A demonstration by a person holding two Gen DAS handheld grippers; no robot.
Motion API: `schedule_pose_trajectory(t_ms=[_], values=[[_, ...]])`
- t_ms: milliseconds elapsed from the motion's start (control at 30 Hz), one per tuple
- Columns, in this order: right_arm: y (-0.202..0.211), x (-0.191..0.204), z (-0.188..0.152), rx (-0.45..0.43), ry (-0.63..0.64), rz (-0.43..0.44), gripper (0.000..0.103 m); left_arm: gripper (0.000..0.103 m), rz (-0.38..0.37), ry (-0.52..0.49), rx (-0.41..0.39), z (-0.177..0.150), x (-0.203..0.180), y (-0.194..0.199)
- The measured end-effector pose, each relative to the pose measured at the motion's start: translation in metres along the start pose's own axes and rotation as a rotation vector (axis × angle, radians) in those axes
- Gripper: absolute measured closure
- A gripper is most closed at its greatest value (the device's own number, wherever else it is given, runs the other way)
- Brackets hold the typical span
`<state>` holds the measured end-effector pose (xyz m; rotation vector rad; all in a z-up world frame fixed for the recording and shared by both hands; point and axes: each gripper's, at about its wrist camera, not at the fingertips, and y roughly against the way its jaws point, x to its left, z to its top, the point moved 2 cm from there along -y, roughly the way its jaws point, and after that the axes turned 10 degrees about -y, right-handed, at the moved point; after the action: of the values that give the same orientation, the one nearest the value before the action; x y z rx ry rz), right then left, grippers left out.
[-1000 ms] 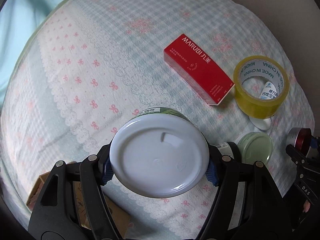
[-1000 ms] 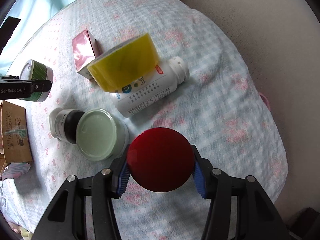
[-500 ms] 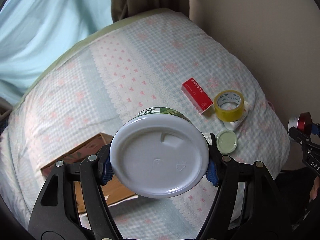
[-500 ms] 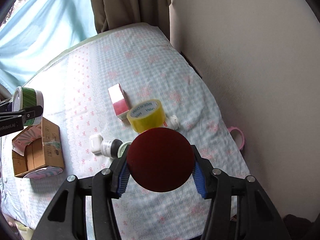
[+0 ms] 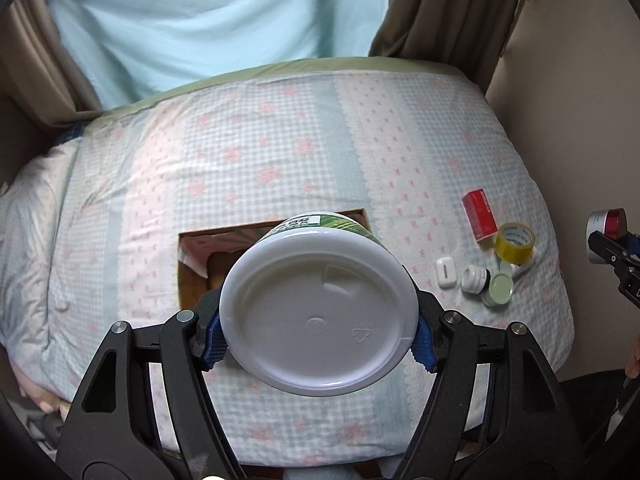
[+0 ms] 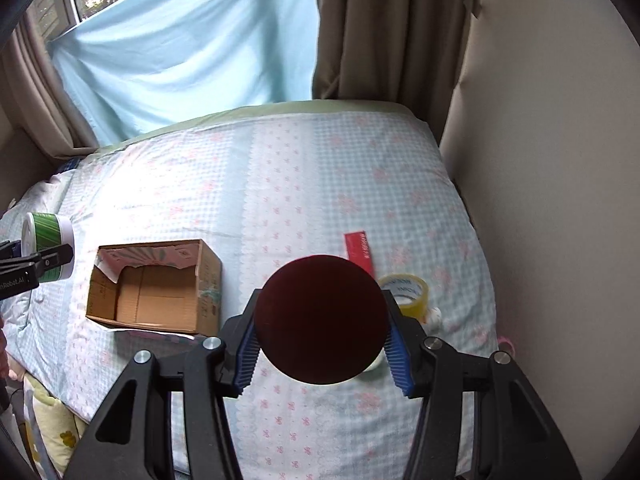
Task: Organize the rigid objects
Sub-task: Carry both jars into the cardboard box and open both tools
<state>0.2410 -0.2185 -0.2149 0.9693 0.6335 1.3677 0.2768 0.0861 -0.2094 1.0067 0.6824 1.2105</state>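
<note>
1. I had both grippers loaded and raised above the bed (image 6: 280,184). My left gripper (image 5: 318,336) was pinching a green-labelled tub (image 5: 318,312) by its white lid rim, and my right gripper (image 6: 322,352) was clamped on a round dark-red container (image 6: 320,320).
2. I judged the step in hand to be the carry. Both things were off the bedspread, and neither had reached the cardboard box (image 6: 154,292), which sat open and looked empty.
3. In the left wrist view the tub hung in front of the box, so I could not tell how well it lined up over the opening.
4. The next move called for lowering the tub into the box and spreading the left gripper only once the tub rested on the box floor. The right gripper would then have to cross well to its left to reach the box.
5. Counted on the bed: one box, one red carton (image 5: 479,219), one roll of yellow tape (image 5: 514,242), one white earbud case (image 5: 445,274), one small black-and-white jar (image 5: 475,279), one pale-green-lidded jar (image 5: 498,289), and part of one white bottle (image 5: 523,269) behind the tape.
6. Six loose items lay near the right edge, well apart from the box.
</note>
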Motion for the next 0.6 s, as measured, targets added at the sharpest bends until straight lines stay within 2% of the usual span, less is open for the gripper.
schedule_pose_trajectory(t_ms=[267,433,600], values=[[-0.019,0.12,0.008,0.002,0.059,0.095,0.053,0.035,-0.001,0.019,0.037,-0.029,0.085,-0.02],[-0.059,0.186,0.0,0.083,0.078,0.145,0.053,0.035,-0.029,0.006,0.11,-0.039,0.117,-0.061],[-0.109,0.228,-0.013,0.171,0.101,0.164,0.053,0.035,-0.058,-0.018,0.202,-0.048,0.134,-0.119]])
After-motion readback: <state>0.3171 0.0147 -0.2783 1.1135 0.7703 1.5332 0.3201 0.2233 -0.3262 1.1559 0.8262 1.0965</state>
